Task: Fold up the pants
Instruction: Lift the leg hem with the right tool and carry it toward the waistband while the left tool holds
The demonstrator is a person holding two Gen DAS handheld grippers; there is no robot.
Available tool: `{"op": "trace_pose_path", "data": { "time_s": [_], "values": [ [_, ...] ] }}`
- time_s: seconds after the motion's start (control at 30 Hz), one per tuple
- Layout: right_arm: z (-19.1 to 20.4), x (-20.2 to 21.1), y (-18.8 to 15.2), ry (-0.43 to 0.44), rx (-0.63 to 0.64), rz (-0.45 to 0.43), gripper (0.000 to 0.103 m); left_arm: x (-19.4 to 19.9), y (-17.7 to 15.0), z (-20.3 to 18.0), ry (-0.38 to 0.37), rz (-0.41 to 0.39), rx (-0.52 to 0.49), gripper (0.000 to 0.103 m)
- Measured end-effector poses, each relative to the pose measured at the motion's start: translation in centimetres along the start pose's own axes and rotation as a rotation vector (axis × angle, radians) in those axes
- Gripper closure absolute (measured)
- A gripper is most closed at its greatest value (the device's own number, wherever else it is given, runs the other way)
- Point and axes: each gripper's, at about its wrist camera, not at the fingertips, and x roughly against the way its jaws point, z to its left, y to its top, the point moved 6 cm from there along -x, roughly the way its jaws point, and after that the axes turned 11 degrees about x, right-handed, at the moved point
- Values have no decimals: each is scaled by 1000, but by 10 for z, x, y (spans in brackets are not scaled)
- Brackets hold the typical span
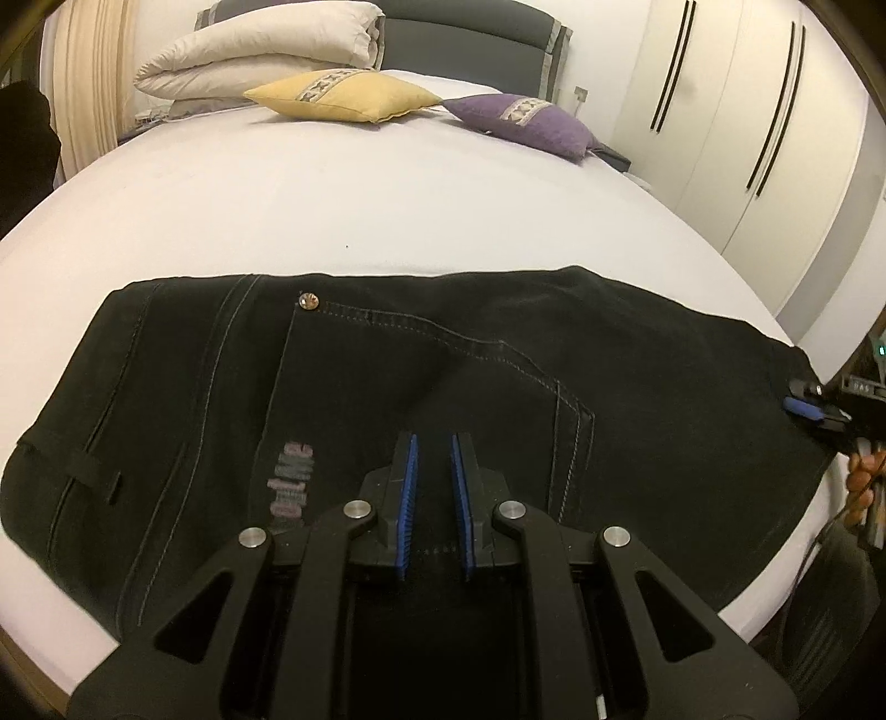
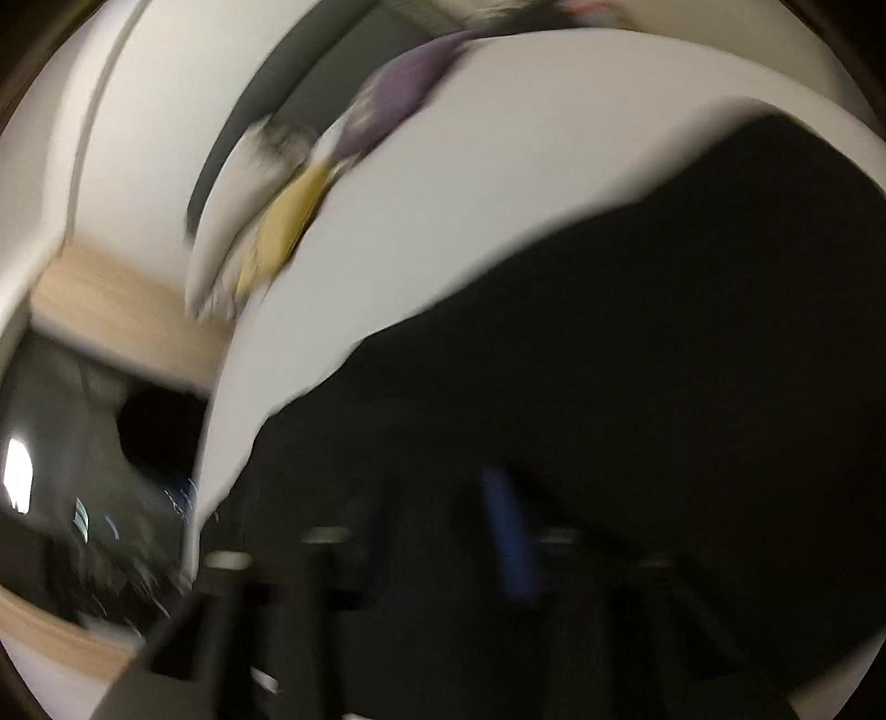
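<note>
- Left wrist view: your left hand-held gripper (image 1: 433, 443) hovers over black pants (image 1: 387, 376) spread flat on the white bed (image 1: 332, 210), its blue pads (image 1: 408, 476) a narrow gap apart with nothing pinched between them.
- Pants lie directly under and ahead of that hand-held gripper, the copper button (image 1: 308, 301) ahead to its left, the waistband and belt loop far left.
- Your right hand-held gripper (image 1: 811, 410) sits at the pants' right edge, blue pads nearly together; whether cloth is caught you cannot tell.
- Beyond the pants, a yellow pillow (image 1: 343, 95), a purple pillow (image 1: 526, 124) and a folded duvet (image 1: 260, 52).
- Right wrist view: heavily blurred; black pants (image 2: 637, 360) fill the area ahead of the right hand-held gripper (image 2: 512, 531).
</note>
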Motion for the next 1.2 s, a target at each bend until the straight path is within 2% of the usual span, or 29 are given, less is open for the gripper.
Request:
{"op": "trace_pose_path", "data": {
  "time_s": [0.03, 0.07, 0.17, 0.2, 0.23, 0.3, 0.33, 0.4, 0.43, 0.5, 0.57, 0.63, 0.67, 0.77, 0.9, 1.0, 1.2],
  "values": [
    [-18, 16, 1, -51, -28, -33, 95, 1, -2, -1, 3, 5, 1, 91],
    [-45, 41, -1, -110, -51, -73, 95, 3, -4, 0, 6, 10, 0, 91],
    [-88, 103, -5, -255, -122, -155, 92, 6, -11, -10, 37, 26, -23, 91],
    [-96, 122, -10, -295, -142, -177, 83, 7, -12, -15, 45, 30, -28, 91],
    [-101, 139, -15, -312, -164, -206, 58, 11, -14, -21, 40, 30, -35, 91],
    [-99, 167, -27, -297, -211, -275, 29, 19, -12, -46, 11, 8, -74, 91],
    [-98, 177, -33, -262, -235, -304, 28, 22, -12, -58, -7, -3, -93, 91],
    [-97, 185, -50, -142, -273, -305, 28, 19, -11, -89, -50, -1, -138, 91],
    [-94, 177, -56, -88, -302, -292, 28, 15, -12, -99, -49, 9, -151, 91],
    [-86, 157, -60, -39, -330, -261, 28, 8, -13, -112, -54, 20, -160, 91],
    [-93, 140, -66, -24, -370, -227, 28, -1, -18, -117, -41, 46, -165, 91],
    [-98, 135, -68, -13, -394, -248, 28, -14, -29, -115, -17, 123, -151, 91],
    [-98, 137, -67, -11, -403, -258, 28, -16, -33, -112, -19, 136, -137, 91],
    [-93, 124, -58, 13, -420, -281, 28, -18, -36, -109, -34, 139, -109, 91],
    [-103, 115, -50, 75, -535, -357, 28, -18, -38, -113, -30, 142, -108, 91],
    [-104, 116, -44, 69, -537, -369, 28, -18, -39, -113, -29, 140, -117, 91],
    [-118, 119, -39, 91, -586, -405, 38, -15, -38, -102, -35, 141, -113, 91]
  ]
}}
